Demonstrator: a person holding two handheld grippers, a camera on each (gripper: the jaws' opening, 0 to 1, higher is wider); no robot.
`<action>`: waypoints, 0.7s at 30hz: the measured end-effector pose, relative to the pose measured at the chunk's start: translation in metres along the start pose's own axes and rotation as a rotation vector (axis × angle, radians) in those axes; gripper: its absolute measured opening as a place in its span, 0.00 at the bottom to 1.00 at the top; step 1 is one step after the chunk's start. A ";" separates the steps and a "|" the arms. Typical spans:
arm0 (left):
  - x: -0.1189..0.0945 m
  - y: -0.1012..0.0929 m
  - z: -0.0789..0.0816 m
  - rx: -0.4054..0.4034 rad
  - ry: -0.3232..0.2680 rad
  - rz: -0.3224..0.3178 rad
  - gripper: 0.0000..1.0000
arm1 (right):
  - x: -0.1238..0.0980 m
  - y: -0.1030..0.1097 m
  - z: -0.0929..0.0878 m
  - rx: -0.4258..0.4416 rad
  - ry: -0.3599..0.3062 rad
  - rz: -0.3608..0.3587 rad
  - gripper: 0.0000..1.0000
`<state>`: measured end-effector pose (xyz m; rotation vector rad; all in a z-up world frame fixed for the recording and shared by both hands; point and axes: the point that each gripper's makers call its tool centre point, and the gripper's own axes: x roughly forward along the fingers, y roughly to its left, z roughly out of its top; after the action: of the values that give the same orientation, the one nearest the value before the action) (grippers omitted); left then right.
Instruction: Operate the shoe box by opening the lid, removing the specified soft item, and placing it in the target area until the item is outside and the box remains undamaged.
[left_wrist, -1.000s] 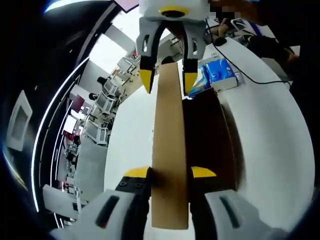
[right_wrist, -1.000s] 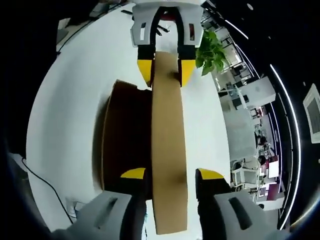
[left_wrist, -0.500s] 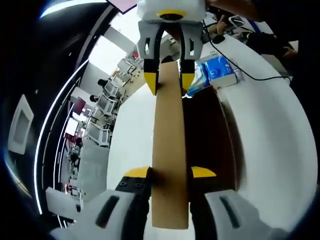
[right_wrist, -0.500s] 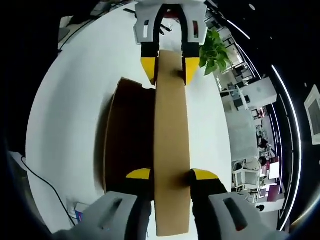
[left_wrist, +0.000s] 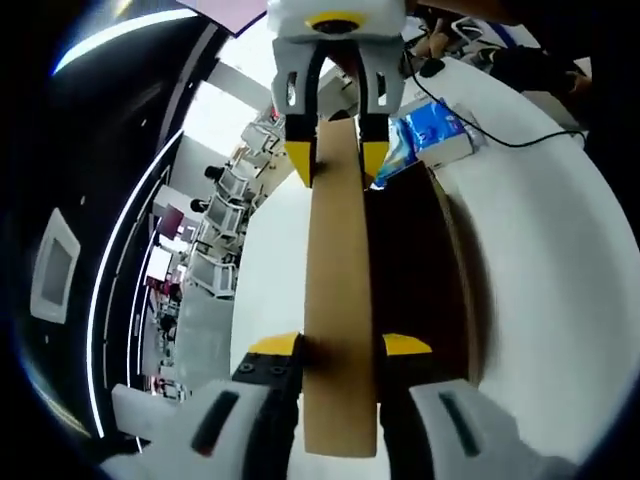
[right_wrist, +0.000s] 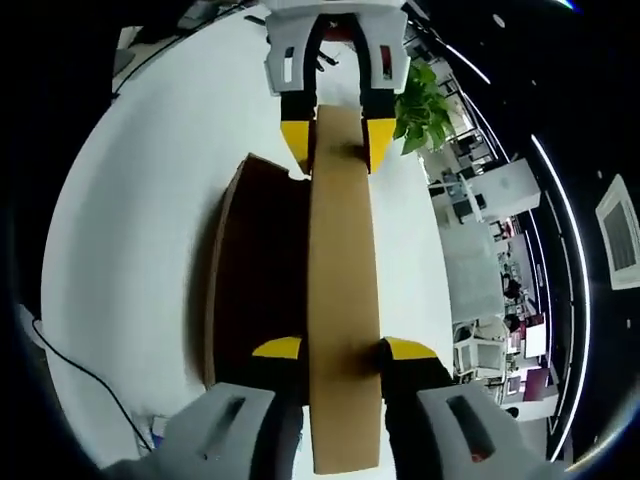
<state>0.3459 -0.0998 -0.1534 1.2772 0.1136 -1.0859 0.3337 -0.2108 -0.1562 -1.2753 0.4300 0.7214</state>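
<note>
Both the left gripper (left_wrist: 340, 345) and right gripper (right_wrist: 340, 348) pinch opposite ends of the cardboard lid (left_wrist: 338, 300), its long axis running between them, above the shoe box (right_wrist: 260, 270).

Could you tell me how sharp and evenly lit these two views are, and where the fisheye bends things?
Left gripper view: the lid is sharp, the table smeared at its edge, the ceiling strip bowed. Right gripper view: the table is bright and even, the box interior dark, the plant sharp.
</note>
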 end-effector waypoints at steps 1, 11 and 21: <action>0.000 -0.001 0.000 0.004 0.001 0.004 0.29 | 0.000 0.002 0.000 0.000 -0.001 -0.004 0.28; -0.001 -0.012 -0.002 0.036 0.001 0.066 0.29 | 0.001 0.013 0.001 -0.020 0.007 -0.072 0.28; -0.001 -0.026 -0.004 0.088 0.010 0.144 0.29 | 0.002 0.028 0.002 -0.044 0.011 -0.160 0.29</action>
<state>0.3298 -0.0931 -0.1726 1.3491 -0.0185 -0.9699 0.3158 -0.2053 -0.1767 -1.3388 0.3184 0.5914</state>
